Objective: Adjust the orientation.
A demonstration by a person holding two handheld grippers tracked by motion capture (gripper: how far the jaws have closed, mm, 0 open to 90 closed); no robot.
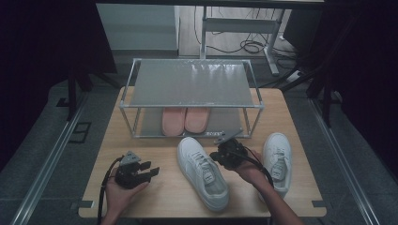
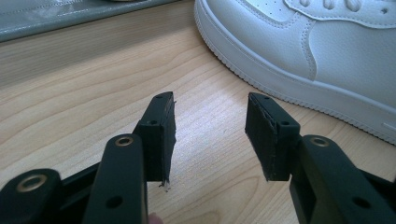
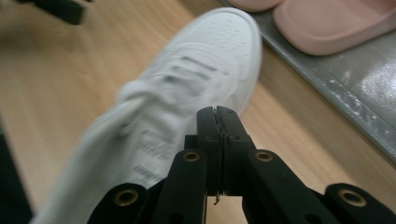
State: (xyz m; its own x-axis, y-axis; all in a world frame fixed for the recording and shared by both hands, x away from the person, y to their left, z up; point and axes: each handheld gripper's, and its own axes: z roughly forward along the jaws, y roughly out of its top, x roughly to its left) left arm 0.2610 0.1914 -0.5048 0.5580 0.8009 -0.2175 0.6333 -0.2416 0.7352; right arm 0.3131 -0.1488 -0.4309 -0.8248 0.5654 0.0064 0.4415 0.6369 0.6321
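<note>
Your right gripper, jaws pressed together on nothing, hovers just right of the nearer white sneaker mid-table, while your left gripper rests spread and empty to its left.

The table is pale wood with a fine, wavy grain. At its centre lies a plain white sneaker with stitched seams; a second white sneaker sits at three o'clock from it. At twelve o'clock a pair of salmon-pink slippers rests on the lower shelf of a silver-grey rack — its surfaces dull, speckled metal. Both claws are matt black with brass-coloured rivets — the left claw at nine o'clock, the right claw above the centre sneaker.
</note>
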